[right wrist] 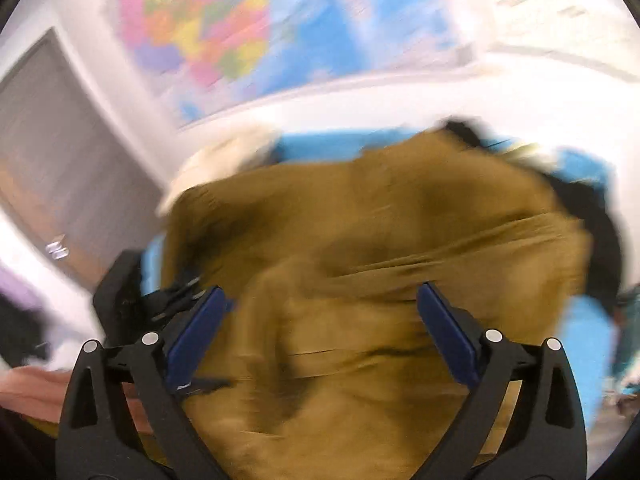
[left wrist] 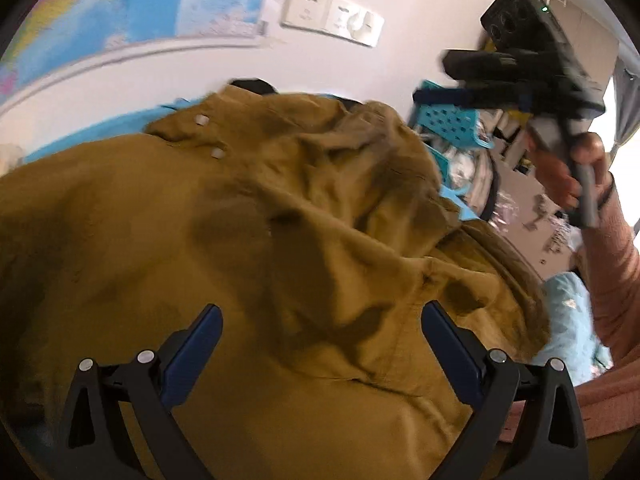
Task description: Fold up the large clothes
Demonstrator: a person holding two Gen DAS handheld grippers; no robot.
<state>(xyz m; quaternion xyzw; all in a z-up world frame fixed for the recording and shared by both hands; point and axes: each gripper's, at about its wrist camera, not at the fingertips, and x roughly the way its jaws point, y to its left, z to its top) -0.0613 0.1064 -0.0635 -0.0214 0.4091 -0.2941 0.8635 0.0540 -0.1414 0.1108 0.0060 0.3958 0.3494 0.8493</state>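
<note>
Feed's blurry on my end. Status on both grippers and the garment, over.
Left gripper open, nothing held. Right gripper open, nothing between its jaws. Mustard shirt rumpled on the blue surface, unfolded. Nothing in the way.

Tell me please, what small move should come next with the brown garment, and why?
Probably lower the right gripper onto the nearest edge of the brown garment and close on it. Both grippers' jaws stand open with nothing between them, and the garment lies rumpled and unfolded, its right side bunched in creases. The left gripper hangs above the cloth too.
</note>
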